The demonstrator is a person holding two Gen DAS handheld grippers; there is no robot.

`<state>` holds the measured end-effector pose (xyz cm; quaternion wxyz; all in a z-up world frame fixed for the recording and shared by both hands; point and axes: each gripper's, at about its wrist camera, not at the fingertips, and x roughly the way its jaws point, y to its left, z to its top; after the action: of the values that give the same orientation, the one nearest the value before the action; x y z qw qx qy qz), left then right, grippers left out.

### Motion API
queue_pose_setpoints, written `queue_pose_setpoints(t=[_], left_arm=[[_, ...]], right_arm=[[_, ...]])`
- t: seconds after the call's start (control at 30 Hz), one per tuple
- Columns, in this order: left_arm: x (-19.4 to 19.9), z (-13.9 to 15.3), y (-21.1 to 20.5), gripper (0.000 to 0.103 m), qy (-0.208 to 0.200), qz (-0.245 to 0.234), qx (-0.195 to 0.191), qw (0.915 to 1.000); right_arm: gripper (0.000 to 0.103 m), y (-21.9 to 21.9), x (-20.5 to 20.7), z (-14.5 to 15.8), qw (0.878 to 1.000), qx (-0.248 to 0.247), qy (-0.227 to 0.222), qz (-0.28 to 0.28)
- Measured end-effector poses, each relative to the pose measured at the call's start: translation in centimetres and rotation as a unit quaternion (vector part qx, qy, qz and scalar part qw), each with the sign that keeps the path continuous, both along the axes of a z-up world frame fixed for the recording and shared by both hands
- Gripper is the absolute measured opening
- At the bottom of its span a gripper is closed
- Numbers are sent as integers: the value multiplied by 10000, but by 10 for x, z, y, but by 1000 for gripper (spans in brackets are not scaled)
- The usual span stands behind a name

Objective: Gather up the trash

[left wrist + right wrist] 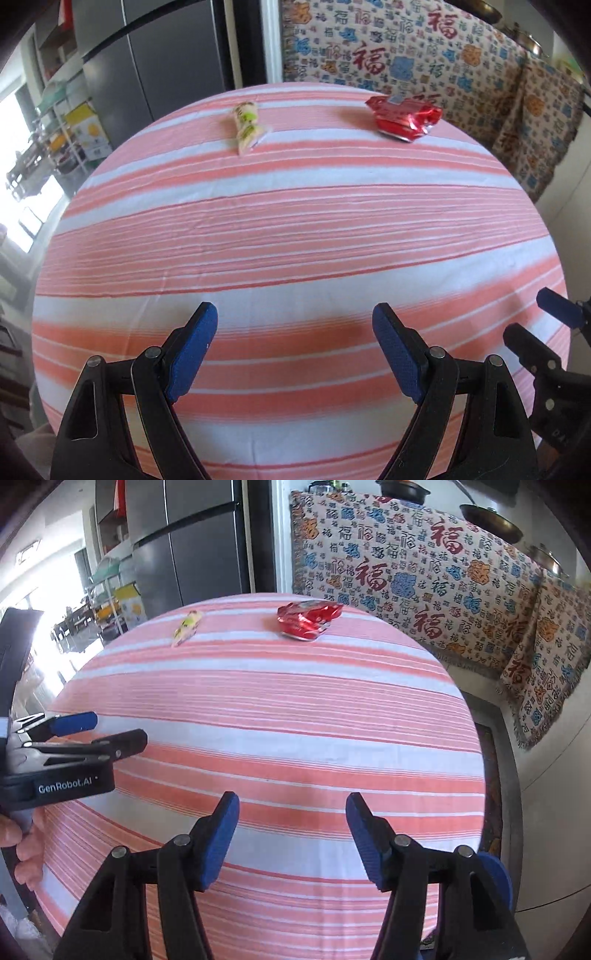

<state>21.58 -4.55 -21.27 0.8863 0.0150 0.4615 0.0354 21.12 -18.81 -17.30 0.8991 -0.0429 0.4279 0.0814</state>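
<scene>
Two pieces of trash lie on the far side of the bench (295, 229), which is draped in a pink-and-white striped cloth.

Left wrist view: the left gripper (294, 321) hangs over the near part of the bench, jaws well apart, nothing between them. Far left of centre lies a small pale yellow-green crinkled snack wrapper (248, 127); far right lies a crumpled red foil packet (404, 117), close to the far edge. The two are well apart from each other and from the gripper. Part of the right gripper (532, 321) shows at the right rim.

Right wrist view: the right gripper (292, 810) also sits over the near bench, jaws apart and empty. The yellow-green wrapper (187, 627) is far left, the red packet (308, 618) far and about straight ahead. The left gripper (110, 729) enters from the left, held by a hand (26, 843) at the lower left edge. A patterned blanket over a sofa (424, 576) runs behind the bench.

No bin or bag is in view, so I cannot tell where the trash is meant to go.

Risks, as judged:
- Both items are thin and light; a jaw closing off-centre may skid them along the cloth rather than grip.
- The red packet sits near the far edge, so a nudge could tip it off behind.
- Pinching low could gather the cloth with the wrapper and drag it.
- Grippers sit close together; crossing reaches could collide.
</scene>
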Motion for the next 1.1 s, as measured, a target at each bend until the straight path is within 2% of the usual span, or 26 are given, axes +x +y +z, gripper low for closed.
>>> queue_pose_setpoints(t=[0.1,0.2,0.27,0.6,0.7,0.83,0.9,1.0,1.07,1.1], left_arm=[[2,-4,13,92,-47,-26,-31,10000],[1,-5,18,102,-110,-81,-37,9999],[2,-6,21,103,-152,-125,-80,9998],[8,-4,24,102,-54,-290,-88,9995],[18,4,37,102,-144,-177,-267,9994],[53,24,49,102,-289,-143,-361,9988],[79,33,47,102,-387,-185,-269,9987],[124,31,42,99,-173,-170,-323,9992],[146,29,41,90,-123,-62,-349,9993],[155,28,41,90,-109,-24,-339,9994]], right_arm=[[61,14,10,-5,9999,-92,47,50],[61,16,17,-10,9998,-203,67,50],[62,17,15,-14,9999,-156,68,19],[77,14,29,-21,9997,-36,87,-235],[80,16,31,-22,9996,-20,3,-295],[81,16,32,-22,9995,-13,-30,-299],[81,16,33,-22,9995,-13,-31,-299],[81,15,33,-22,9995,0,-28,-301],[81,15,33,-22,9995,-1,-28,-301],[81,15,33,-22,9995,1,-28,-301]])
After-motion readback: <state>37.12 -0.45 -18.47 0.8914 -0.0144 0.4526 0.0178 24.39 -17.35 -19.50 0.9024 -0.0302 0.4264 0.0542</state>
